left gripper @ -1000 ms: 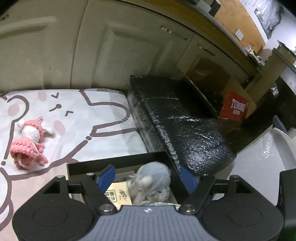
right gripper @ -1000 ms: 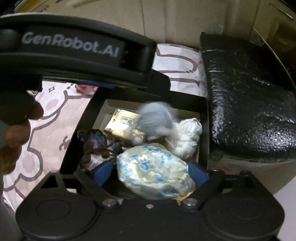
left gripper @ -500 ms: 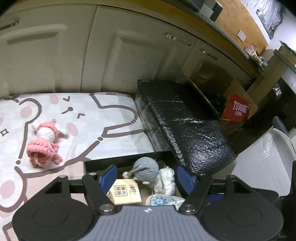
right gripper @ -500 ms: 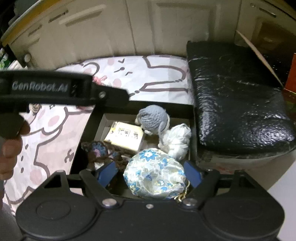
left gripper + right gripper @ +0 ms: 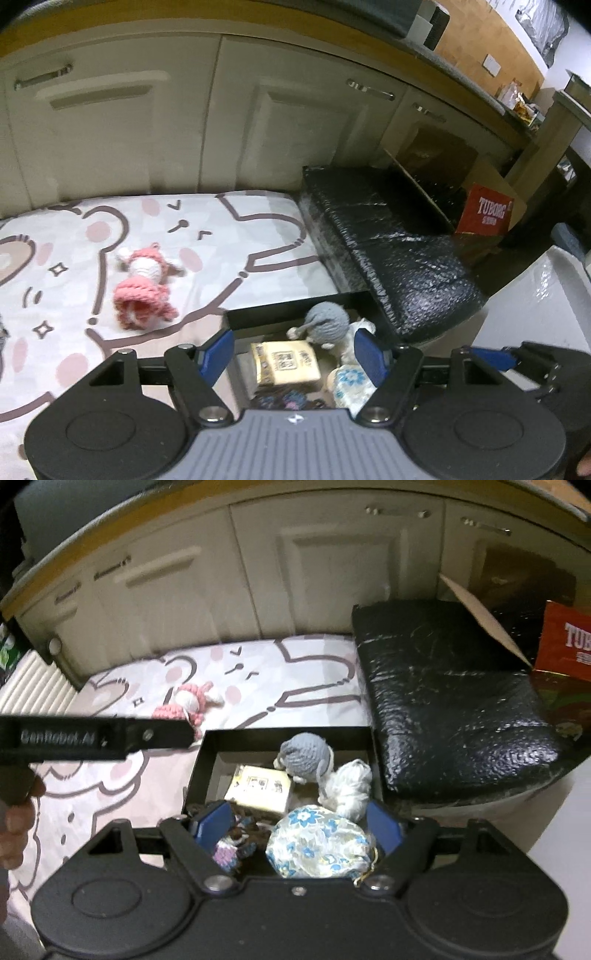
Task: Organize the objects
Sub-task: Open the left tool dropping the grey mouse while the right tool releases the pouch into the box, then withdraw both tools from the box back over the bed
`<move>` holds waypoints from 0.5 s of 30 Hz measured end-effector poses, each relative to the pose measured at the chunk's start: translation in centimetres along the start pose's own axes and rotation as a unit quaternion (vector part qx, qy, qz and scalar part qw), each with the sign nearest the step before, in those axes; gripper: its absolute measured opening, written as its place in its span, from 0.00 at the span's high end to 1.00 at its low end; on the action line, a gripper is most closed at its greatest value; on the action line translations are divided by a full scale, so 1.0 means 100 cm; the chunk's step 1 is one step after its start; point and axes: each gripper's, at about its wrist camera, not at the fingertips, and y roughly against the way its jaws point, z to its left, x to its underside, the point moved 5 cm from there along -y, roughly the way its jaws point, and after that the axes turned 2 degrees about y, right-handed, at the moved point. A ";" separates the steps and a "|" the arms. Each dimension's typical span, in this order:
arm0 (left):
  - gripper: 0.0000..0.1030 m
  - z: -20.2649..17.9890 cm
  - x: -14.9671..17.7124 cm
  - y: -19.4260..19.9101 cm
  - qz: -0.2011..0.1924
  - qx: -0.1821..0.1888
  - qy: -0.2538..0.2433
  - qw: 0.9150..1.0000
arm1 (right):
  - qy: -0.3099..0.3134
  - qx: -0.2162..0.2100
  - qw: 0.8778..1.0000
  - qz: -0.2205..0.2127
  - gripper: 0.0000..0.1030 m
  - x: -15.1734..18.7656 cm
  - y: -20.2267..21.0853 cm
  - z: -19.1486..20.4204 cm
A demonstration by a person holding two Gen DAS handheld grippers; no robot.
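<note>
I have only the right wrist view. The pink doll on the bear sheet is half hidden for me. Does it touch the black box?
Observer: No. The pink doll lies whole on the sheet, clearly apart from the box.
Operator: The red carton is cut off at my edge. Which word is on it?
Observer: The red carton reads TUBORG.
Operator: To the right of the black block I see only a white patch.
Observer: Beside the black block there is a white thing under glossy, wrinkled film. I cannot tell what it is.
</note>
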 end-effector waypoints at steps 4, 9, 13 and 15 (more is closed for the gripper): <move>0.31 0.004 0.005 0.009 0.006 -0.011 -0.004 1.000 | -0.013 0.008 1.000 -0.009 0.20 -0.001 0.010 0.001; 0.30 0.008 0.011 0.019 0.013 -0.022 -0.011 1.000 | -0.023 0.019 0.999 -0.016 0.20 0.000 0.021 0.002; 0.29 0.011 0.016 0.025 0.020 -0.032 -0.016 0.999 | -0.027 0.026 0.999 -0.015 0.19 0.003 0.026 0.002; 0.28 0.013 0.018 0.028 0.024 -0.036 -0.015 0.999 | -0.028 0.029 0.999 -0.014 0.19 0.004 0.028 0.003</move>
